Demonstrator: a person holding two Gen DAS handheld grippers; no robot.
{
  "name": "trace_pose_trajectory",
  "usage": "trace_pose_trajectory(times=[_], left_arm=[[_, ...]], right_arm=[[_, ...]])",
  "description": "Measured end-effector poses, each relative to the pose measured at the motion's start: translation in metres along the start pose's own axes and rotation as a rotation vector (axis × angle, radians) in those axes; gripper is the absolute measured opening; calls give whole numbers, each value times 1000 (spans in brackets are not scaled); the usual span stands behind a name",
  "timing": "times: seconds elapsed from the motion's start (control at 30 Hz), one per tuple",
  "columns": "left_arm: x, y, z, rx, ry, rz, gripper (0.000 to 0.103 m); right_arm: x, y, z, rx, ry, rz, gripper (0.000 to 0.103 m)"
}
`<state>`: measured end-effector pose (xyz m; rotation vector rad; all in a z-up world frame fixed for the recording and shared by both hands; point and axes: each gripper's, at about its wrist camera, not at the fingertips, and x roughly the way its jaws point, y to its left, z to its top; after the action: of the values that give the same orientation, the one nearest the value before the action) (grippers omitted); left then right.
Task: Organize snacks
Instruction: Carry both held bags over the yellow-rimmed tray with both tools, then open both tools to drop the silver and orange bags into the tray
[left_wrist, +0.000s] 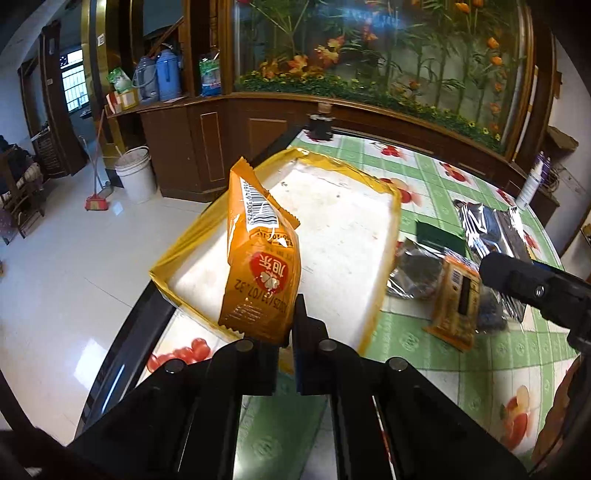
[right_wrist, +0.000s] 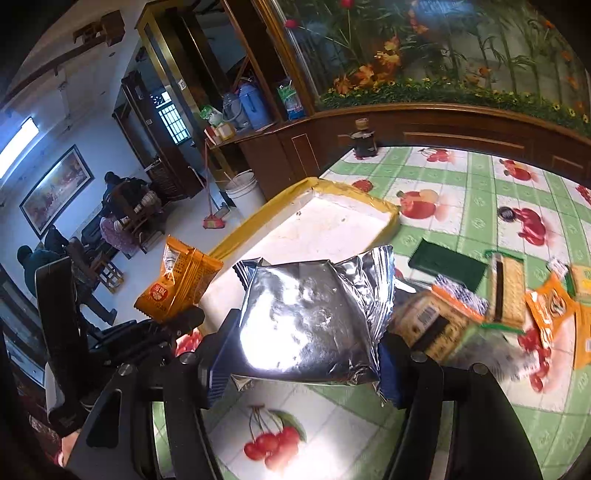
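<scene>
Left hand-held gripper (left_wrist: 286, 339) pinched orange snack packet (left_wrist: 258, 266) above the tray (left_wrist: 369, 206); right hand-held gripper (right_wrist: 299, 369) clamped silver foil packet (right_wrist: 310, 317). Loose snacks blurred.

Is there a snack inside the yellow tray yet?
No, the tray's white bottom is bare; the orange packet is held above it.

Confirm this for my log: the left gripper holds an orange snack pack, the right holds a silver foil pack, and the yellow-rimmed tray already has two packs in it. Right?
Not quite: the tray has no packs in it, as the left wrist view shows. The rest stands: the left gripper is shut on the orange pack, and the right gripper holds the silver pack.
</scene>
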<state>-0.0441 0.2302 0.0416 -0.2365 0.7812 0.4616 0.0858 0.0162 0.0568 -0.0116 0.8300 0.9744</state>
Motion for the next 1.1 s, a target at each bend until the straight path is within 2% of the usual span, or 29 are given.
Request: trace_pose_trajectory(times=[0.2,0.33,0.43,0.57,0.6,0.63,0.7,0.77,0.83,0.87,0.93,1.0,1.1], left_arm=[[22,18,19,-62,10,-4,4],[40,21,34,-81,24,-20,4],[59,18,36,-75,66,-14,4],[84,22,21,-90,174,-24,4],[88,23,14,-94,205,-20,5],[86,20,8,-69,201,11,5],[77,15,-3,-58,225,11,9],[65,9,-18,-50,257,-3,10],[54,10,-34,-77,288,-39,10],[48,11,-38,-86,278,-39,10],[24,13,-46,-115,228,-14,19],[3,14,-44,-115,164,20,51],[-33,6,-36,-75,20,120,71]], right_arm=[[42,-1,35,22,8,25,65],[85,3,59,13,35,39,66],[121,6,71,3,78,38,66],[168,7,72,-29,172,21,66],[177,7,69,-40,196,16,66],[185,6,65,-48,220,19,66],[192,6,58,-53,248,43,67],[189,10,50,-87,250,43,76],[180,13,41,-109,253,36,74],[174,14,37,-115,253,39,75],[154,18,30,-125,229,34,76],[130,20,24,-138,190,33,76],[84,23,16,-148,109,18,81]])
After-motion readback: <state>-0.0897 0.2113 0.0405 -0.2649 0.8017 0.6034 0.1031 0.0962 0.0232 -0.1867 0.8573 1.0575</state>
